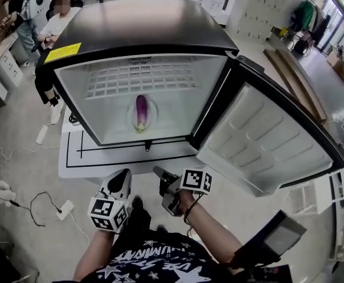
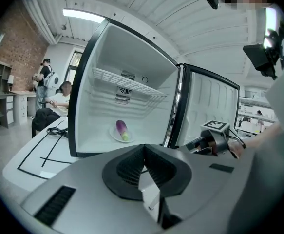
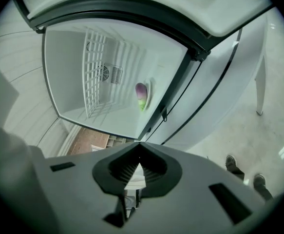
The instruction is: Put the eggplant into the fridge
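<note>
A purple eggplant (image 1: 141, 112) with a green stem end lies on a white plate (image 1: 152, 114) on the floor of the open fridge (image 1: 80, 93). It also shows in the left gripper view as the eggplant (image 2: 122, 129) and in the right gripper view as the eggplant (image 3: 141, 92). My left gripper (image 1: 122, 179) hangs shut and empty in front of the fridge, well short of it. To its right, my right gripper (image 1: 159, 171) is shut on nothing too. In their own views the jaws of the left gripper (image 2: 144, 150) and the right gripper (image 3: 139, 147) meet at the tips.
The fridge door (image 1: 266, 140) stands wide open to the right. A wire shelf (image 1: 142, 78) spans the upper part of the fridge. The fridge rests on a white table (image 1: 101, 155) with black lines. People sit at desks back left (image 1: 56, 22). Cables and a power strip (image 1: 65, 208) lie on the floor.
</note>
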A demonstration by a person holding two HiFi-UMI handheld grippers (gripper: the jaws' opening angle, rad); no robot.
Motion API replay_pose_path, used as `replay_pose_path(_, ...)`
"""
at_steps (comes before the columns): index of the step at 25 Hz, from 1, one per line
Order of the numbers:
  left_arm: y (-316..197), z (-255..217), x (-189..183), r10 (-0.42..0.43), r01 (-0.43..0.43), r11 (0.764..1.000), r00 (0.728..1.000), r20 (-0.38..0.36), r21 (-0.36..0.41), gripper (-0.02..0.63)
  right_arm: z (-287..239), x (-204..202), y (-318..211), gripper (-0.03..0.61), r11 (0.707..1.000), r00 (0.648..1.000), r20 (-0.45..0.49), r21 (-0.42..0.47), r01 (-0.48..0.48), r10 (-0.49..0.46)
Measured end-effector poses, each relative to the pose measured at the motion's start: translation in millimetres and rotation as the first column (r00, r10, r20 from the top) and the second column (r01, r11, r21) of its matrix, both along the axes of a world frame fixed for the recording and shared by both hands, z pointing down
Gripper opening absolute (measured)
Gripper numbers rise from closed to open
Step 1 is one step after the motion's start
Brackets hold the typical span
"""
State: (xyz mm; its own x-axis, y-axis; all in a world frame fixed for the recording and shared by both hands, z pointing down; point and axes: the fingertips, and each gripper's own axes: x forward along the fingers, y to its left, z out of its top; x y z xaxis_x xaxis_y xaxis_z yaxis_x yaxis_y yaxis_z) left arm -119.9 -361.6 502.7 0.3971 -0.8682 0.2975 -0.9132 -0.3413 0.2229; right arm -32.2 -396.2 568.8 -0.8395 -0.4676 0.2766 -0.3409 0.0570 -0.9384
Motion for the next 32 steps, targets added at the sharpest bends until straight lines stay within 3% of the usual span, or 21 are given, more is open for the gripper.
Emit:
replay_pose_path(9,69,1,11,-0.076,0.076,0.997,0.997,0.01,0.003,0.009,-6,13,59,0.006,0.997,0.997,0.028,0.033,0.074,-0.075)
replay_pose_path(18,104,-10,27,-0.111,0.11,0.994,0.993,0.029,0.016,0.009,-14,36,88,0.006,0.996,0.994,0.07,0.051,0.076,-0.079)
replay_pose_path(32,97,-4,50,-0.001,0.001,1.0,1.0,0.031,0.012,0.009,-13,53,99,0.006,0.996,0.998,0.06,0.083,0.01,-0.015)
